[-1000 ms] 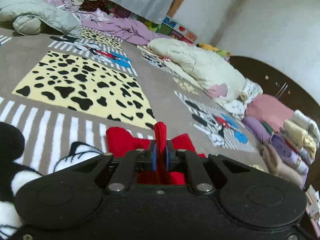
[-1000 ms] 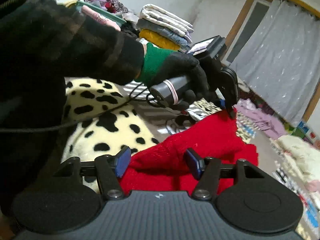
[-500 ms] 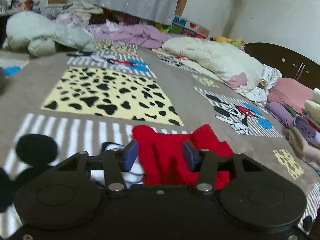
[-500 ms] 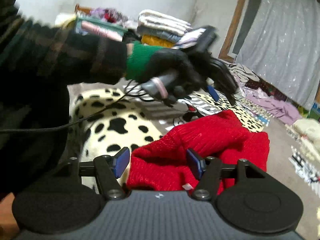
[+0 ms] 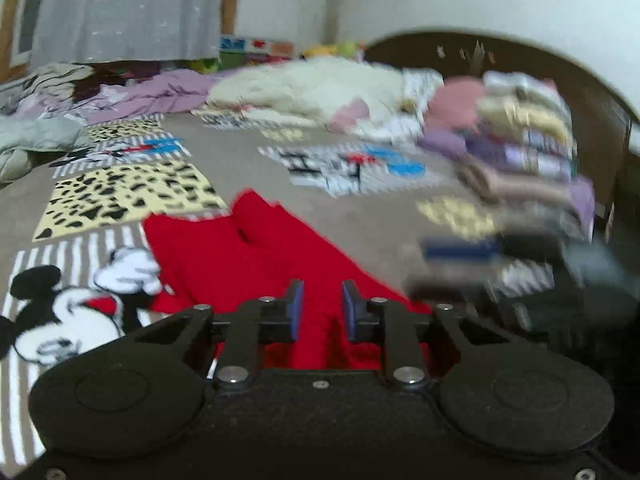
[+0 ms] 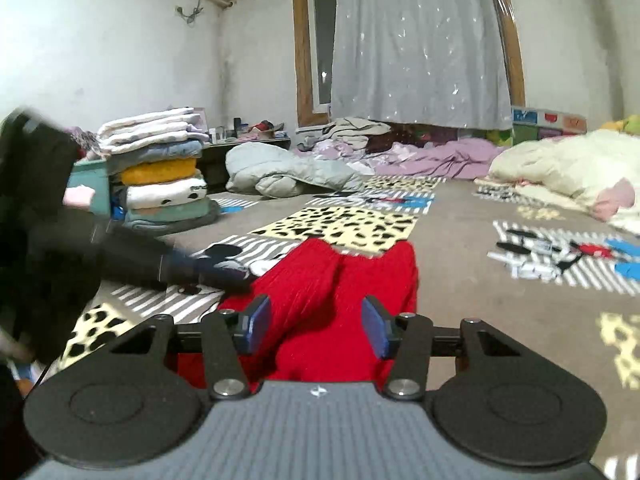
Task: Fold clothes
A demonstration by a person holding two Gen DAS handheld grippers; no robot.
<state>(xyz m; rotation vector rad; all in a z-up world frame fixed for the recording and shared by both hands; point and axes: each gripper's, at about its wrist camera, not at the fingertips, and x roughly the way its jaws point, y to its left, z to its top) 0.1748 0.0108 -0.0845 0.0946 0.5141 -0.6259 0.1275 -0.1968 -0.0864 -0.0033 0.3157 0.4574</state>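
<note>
**Soft red knit spread low on the cartoon blanket**

Cartoon-print blanket (image 6: 472,240) covers the whole floor of this room, grey with leopard patches and striped panels, and the red knitted garment (image 6: 340,280) lies on it in the lower middle of both views. From the right wrist view it shows two rounded lobes pointing away toward the leopard patch, with a dip between them; which part of the garment these are I cannot tell. It looks thick, ribbed and floppy: light enough to lift by a pinch, soft enough to sag and drag, and grippy rather than slippery. I judge an edge or a corner the sensible place to take hold, since a pinch in the middle would only bunch it up.

Right gripper (image 6: 316,330) sits just above the near part of the knit, its blue pads wide apart and nothing between them. Left gripper (image 5: 319,312) hovers over the near edge in the left wrist view, jaws parted with a narrower gap, also holding nothing.

Further out, a stack of folded clothes (image 6: 160,168) stands at the left of the right view, another blurred stack (image 5: 520,140) at the upper right of the left view, and a grey curtain (image 6: 416,40) hangs at the back.
</note>
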